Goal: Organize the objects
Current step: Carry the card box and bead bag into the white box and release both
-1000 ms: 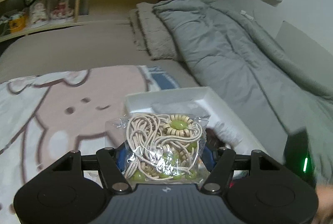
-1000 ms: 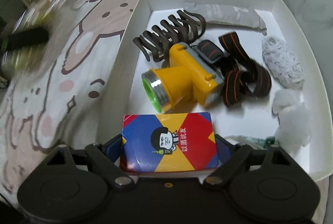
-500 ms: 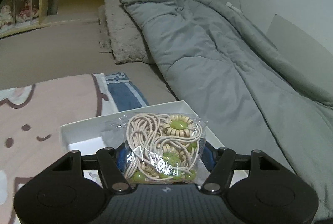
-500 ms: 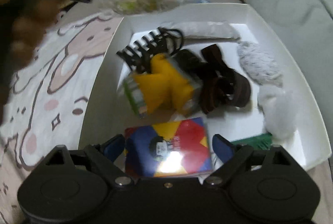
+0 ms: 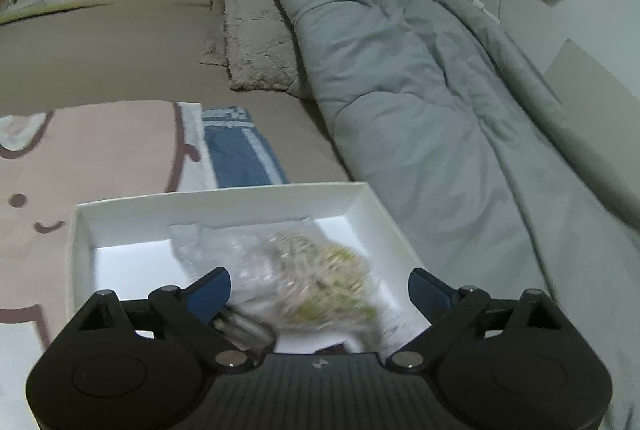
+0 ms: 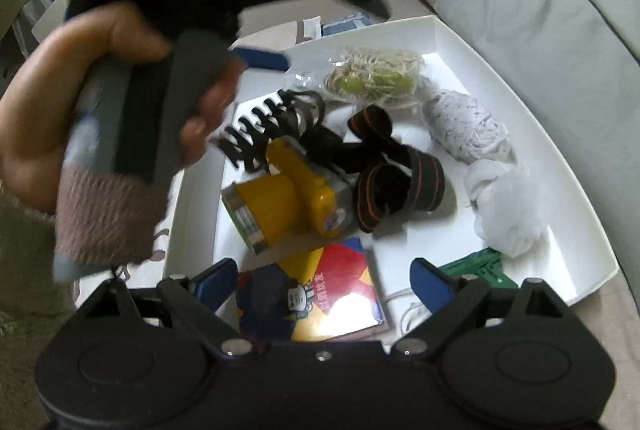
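both hand-held grippers stand wide open. the left hand-held gripper (image 5: 319, 288) has just been opening, and the clear plastic bag of beige cord and green beads (image 6: 374, 76) lies free in the white shallow box (image 6: 520, 102). the bag looks light, soft and slippery; better pinch its bunched middle. the right hand-held gripper (image 6: 320, 284) holds nothing, its jaws either side of the colourful flat card box (image 6: 320, 300).
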The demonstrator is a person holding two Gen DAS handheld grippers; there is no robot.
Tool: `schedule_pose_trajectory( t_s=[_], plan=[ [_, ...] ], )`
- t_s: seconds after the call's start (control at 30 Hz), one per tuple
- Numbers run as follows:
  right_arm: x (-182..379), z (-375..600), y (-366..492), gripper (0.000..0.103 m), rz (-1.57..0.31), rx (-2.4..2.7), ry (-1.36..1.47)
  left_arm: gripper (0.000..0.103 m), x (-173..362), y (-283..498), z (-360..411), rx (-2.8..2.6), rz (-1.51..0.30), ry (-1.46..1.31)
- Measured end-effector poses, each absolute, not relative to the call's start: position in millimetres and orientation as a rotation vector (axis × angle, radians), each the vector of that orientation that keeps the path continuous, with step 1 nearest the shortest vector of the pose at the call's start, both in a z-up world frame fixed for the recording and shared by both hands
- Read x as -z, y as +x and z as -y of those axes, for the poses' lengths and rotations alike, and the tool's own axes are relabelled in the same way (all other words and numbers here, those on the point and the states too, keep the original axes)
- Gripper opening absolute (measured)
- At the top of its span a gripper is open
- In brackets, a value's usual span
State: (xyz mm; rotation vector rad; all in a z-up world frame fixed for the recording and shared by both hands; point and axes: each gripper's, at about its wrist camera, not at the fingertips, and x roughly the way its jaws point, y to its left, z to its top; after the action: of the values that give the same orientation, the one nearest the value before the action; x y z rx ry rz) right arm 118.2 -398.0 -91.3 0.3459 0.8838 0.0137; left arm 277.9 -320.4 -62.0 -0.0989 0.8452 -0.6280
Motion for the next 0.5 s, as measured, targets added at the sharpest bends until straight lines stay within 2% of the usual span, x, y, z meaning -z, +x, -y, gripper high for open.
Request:
schedule_pose_trajectory(
  t_s=[0.5],
  plan=[
    [53, 396, 91, 0.094, -0.794, 0.088, 0.312, 0.095, 12, 244, 246, 0.560, -0.807, -0.068]
  ],
)
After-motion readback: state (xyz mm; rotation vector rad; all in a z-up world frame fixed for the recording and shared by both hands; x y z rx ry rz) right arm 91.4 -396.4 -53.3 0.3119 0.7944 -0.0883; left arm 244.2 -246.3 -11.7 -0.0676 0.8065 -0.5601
